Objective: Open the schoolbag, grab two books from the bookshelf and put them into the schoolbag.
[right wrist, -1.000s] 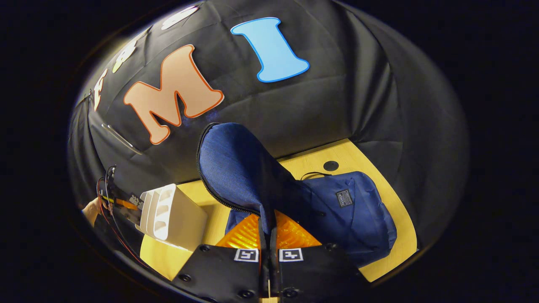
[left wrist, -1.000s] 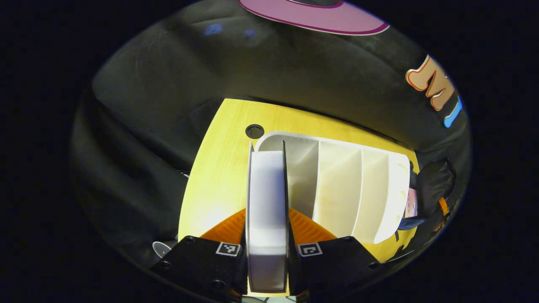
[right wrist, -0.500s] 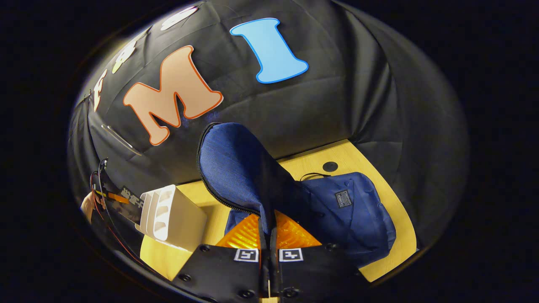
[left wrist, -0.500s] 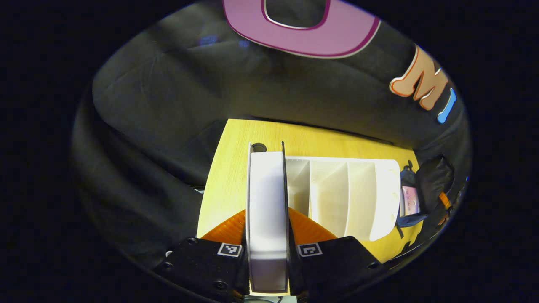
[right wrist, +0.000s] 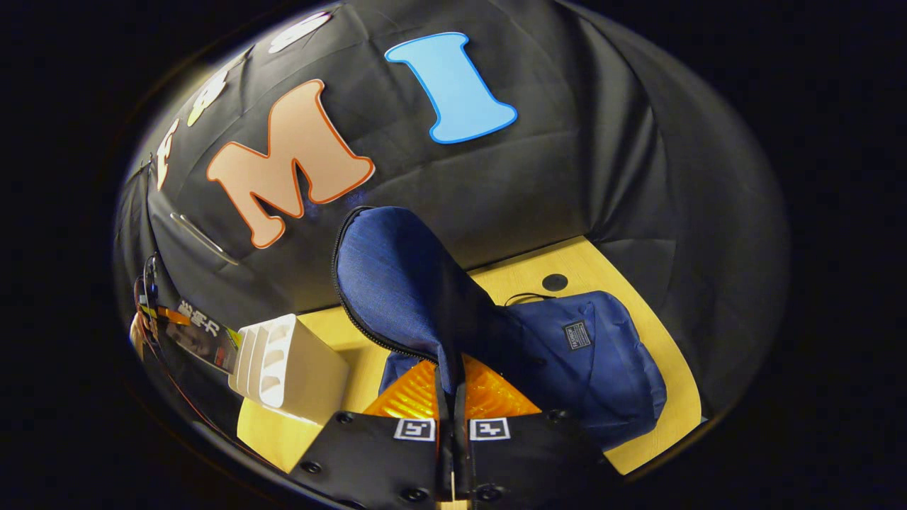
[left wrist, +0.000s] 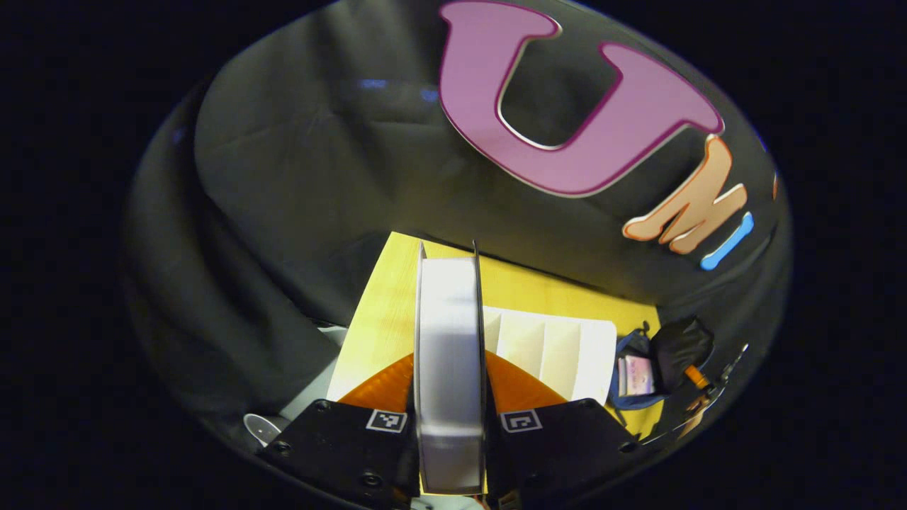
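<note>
My left gripper [left wrist: 449, 397] is shut on a thick book [left wrist: 449, 354], seen page-edge on and held above the white bookshelf [left wrist: 553, 347]. That same book [right wrist: 202, 338] appears at the far left of the right gripper view, lifted beside the bookshelf [right wrist: 287, 365]. The blue schoolbag [right wrist: 581, 361] lies on the yellow table. My right gripper [right wrist: 451, 397] is shut on the schoolbag's flap [right wrist: 397, 283] and holds it raised. In the left gripper view the open schoolbag [left wrist: 648, 368] sits to the right of the shelf with a pink book [left wrist: 635, 374] inside.
The yellow table [left wrist: 386, 312] carries the shelf and the bag, and has a round cable hole [right wrist: 554, 282] near its back edge. The shelf's compartments look empty. A hand [right wrist: 136, 329] shows at the far left edge of the right gripper view.
My left gripper has lifted the book up out of the bookshelf, which now sits lower and smaller in its view. The right gripper keeps holding the flap, unmoved.
</note>
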Demonstrator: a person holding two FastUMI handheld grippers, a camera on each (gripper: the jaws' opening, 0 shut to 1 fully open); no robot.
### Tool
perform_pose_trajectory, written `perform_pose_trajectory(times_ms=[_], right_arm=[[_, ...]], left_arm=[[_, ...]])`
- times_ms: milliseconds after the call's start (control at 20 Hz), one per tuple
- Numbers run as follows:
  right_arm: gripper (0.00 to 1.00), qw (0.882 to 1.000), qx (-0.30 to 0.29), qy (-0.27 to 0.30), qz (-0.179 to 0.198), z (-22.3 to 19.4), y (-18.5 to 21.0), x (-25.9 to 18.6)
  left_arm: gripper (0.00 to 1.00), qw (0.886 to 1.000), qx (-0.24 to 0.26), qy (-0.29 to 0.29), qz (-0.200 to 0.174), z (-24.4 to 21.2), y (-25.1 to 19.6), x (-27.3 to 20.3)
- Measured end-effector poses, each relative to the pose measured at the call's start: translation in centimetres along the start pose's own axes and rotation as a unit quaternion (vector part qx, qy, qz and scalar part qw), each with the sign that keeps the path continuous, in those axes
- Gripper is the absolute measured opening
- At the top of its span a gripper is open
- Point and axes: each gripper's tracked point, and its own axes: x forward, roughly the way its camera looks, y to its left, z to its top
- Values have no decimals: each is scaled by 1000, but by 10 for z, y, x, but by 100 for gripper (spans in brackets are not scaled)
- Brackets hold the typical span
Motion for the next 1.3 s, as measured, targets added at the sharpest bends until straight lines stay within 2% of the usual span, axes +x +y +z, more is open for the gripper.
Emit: perform_pose_trajectory(times_ms=[150,350,650,850,1100,1300], right_arm=[[4,1000,4,-1,-1,0,0,-1],[2,1000,16,-2,1,-4,-3,1],[5,1000,19,-3,2,-3,-4,0],[3,1000,18,-1,3,-4,-3,1],[3,1000,18,-2,7,-3,-3,1],[4,1000,21,-1,13,-6,-1,4]], left_arm=[[33,997,-64,-21,-44,9,-6,-19],[32,976,-171,-49,-123,18,-23,-28],[32,952,-235,-70,-185,16,-44,-28],[32,924,-277,-75,-252,4,-86,-22],[32,917,-281,-44,-281,-30,-132,7],[34,922,-266,-26,-281,-52,-172,39]])
